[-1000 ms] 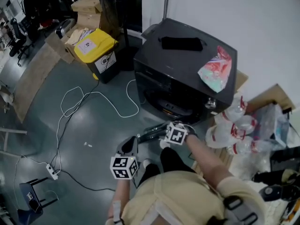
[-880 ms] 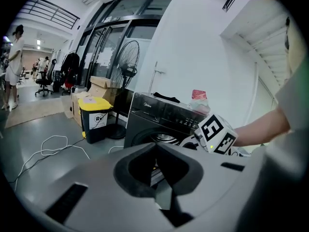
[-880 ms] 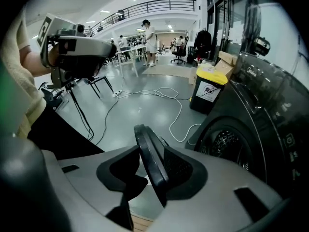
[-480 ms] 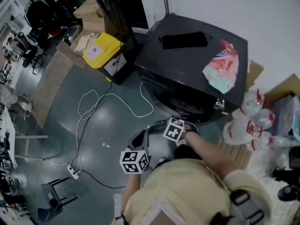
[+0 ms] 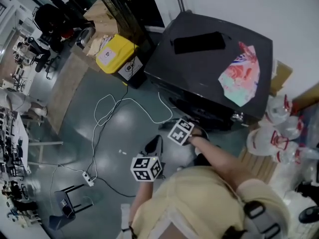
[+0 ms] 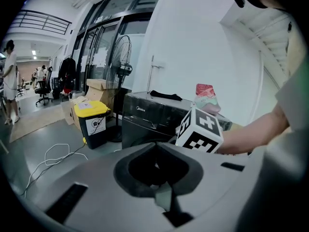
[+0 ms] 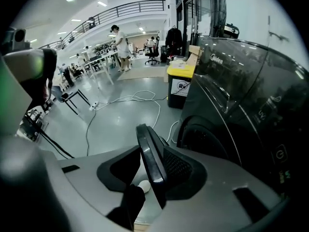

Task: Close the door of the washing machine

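Observation:
The black washing machine (image 5: 214, 59) stands against the white wall, its round front opening (image 7: 203, 139) uncovered. The open door's glossy dark rim (image 7: 150, 161) runs upright between my right gripper's jaws, close in front of that opening. My right gripper (image 5: 172, 126) is closing on this rim, the meshed pad (image 7: 179, 168) against its right side. My left gripper (image 5: 154, 142) hovers over the floor, left of the door and apart from it. Its fingers (image 6: 164, 197) look pressed together with nothing between them. The right gripper's marker cube (image 6: 203, 129) shows in the left gripper view.
A patterned bag (image 5: 241, 78) and a flat black item (image 5: 198, 43) lie on the machine's top. A yellow-lidded bin (image 5: 117, 54) stands left of it. White cables (image 5: 114, 113) and a power strip (image 5: 88, 178) cross the grey floor. Water bottles (image 5: 279, 133) crowd the right side.
My right gripper has carried the door's rim closer to the machine's front. My left gripper has drifted the same way, staying beside it over the floor.

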The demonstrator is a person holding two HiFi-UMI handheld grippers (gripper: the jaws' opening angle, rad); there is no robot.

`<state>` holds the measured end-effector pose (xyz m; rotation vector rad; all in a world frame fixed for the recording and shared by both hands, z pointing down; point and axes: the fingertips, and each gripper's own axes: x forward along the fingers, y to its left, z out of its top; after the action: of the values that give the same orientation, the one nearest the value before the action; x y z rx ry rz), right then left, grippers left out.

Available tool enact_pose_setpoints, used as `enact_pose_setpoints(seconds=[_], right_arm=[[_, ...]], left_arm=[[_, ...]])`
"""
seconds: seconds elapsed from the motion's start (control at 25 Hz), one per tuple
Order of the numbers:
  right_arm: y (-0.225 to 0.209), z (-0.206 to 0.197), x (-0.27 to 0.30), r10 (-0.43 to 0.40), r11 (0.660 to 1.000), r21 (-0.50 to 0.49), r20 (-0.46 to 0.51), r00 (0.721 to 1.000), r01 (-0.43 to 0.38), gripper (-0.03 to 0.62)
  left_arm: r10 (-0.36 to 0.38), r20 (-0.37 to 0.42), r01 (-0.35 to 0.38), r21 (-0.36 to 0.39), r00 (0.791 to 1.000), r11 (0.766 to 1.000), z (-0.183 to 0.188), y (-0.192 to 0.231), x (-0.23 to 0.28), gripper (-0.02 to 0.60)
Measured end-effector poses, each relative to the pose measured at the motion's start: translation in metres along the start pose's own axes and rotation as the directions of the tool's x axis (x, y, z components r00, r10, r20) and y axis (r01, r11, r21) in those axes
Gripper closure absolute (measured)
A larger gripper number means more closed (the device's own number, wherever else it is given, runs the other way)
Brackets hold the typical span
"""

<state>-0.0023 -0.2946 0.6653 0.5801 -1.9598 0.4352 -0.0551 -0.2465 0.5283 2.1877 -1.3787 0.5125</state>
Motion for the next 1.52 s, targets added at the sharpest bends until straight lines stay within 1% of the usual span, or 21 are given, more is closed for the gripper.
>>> enact_pose_setpoints(seconds=[0.12, 0.32, 0.44, 0.68, 0.76, 0.8, 0.92, 1.0, 1.12, 1.2, 1.52], right_arm=[[-0.014, 0.006, 0.002, -0.029, 0.999, 0.022, 0.01, 1.0, 0.029, 0.448], [-0.033, 0.015, 0.004, -0.096, 0.995, 0.024, 0.025, 0.995, 0.095, 0.451], [-0.042, 0.013, 0.004, -0.131, 0.991, 0.028, 0.016, 0.991, 0.131, 0.451], [-0.058, 0.018, 0.008, -0.218, 0.976, 0.015, 0.039, 0.975, 0.217, 0.451], [-0.064, 0.02, 0.009, -0.274, 0.961, -0.013, 0.058, 0.96, 0.275, 0.454], [-0.068, 0.02, 0.009, -0.311, 0.949, -0.034, 0.065, 0.948, 0.314, 0.455], [-0.081, 0.017, 0.008, -0.421, 0.898, -0.097, 0.087, 0.903, 0.428, 0.456], [-0.089, 0.018, 0.007, -0.464, 0.873, -0.115, 0.095, 0.88, 0.473, 0.456], [-0.097, 0.018, 0.007, -0.503, 0.849, -0.131, 0.1, 0.859, 0.512, 0.456], [-0.1, 0.017, 0.009, -0.517, 0.838, -0.141, 0.105, 0.85, 0.527, 0.456], [-0.106, 0.018, 0.009, -0.547, 0.819, -0.142, 0.098, 0.831, 0.556, 0.455]], left_arm=[[0.014, -0.005, -0.014, 0.004, 1.0, 1.0, 0.005, 0.0, 0.007, 0.574], [0.022, 0.003, -0.022, -0.031, 1.0, 0.999, 0.018, -0.001, 0.016, 0.574], [0.022, 0.004, -0.022, -0.02, 1.0, 1.0, 0.026, -0.003, 0.022, 0.574], [0.038, 0.006, -0.038, -0.011, 0.999, 0.999, 0.037, 0.005, 0.024, 0.574], [0.041, 0.001, -0.041, -0.005, 0.999, 0.999, 0.038, 0.007, 0.025, 0.574], [0.041, -0.002, -0.041, -0.002, 0.999, 0.999, 0.037, 0.007, 0.026, 0.574], [0.036, -0.013, -0.036, -0.006, 0.999, 0.999, 0.035, 0.007, 0.03, 0.574], [0.031, -0.018, -0.031, -0.01, 0.999, 0.999, 0.035, 0.009, 0.031, 0.574], [0.031, -0.024, -0.032, -0.01, 0.999, 0.999, 0.034, 0.012, 0.034, 0.574], [0.033, -0.028, -0.033, -0.014, 0.999, 0.999, 0.032, 0.015, 0.035, 0.574], [0.059, -0.027, -0.059, -0.011, 0.998, 0.998, 0.031, 0.029, 0.037, 0.574]])
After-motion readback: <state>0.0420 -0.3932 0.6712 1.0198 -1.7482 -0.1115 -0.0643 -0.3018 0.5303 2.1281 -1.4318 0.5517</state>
